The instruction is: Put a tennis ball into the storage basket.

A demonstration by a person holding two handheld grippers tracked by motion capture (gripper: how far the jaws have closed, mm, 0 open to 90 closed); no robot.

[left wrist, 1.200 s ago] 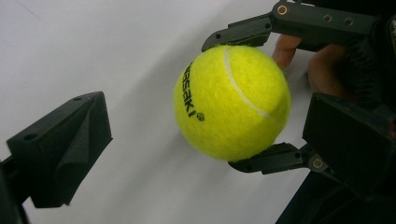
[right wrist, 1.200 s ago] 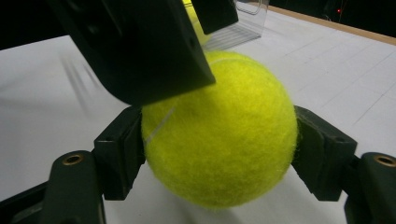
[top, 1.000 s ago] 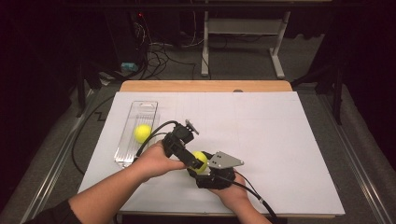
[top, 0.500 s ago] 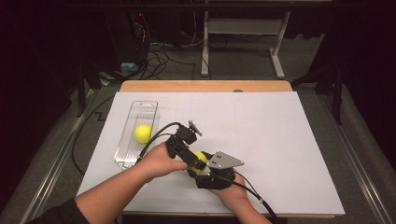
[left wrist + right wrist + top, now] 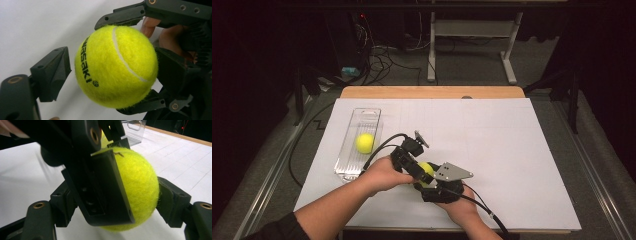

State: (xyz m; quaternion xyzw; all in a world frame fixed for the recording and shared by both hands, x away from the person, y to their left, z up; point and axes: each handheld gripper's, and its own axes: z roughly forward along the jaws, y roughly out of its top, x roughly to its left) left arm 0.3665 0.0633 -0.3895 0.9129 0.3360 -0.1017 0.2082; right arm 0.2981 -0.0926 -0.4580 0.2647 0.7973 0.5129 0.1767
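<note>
White paper covers the table [image 5: 512, 150]. Tennis ball [image 5: 427, 169] sits clamped between the right gripper [image 5: 432, 186] fingers, gripped top and bottom in the left gripper view. Left gripper [image 5: 414, 167] fingers have just been closing around the same ball from a wide spread a second ago; one finger [image 5: 52, 72] stands just clear of the felt, the other's contact I cannot tell. Hands barely shifted. Second ball [image 5: 365, 142] lies unmoved in the clear tray [image 5: 354, 165], well apart.
</note>
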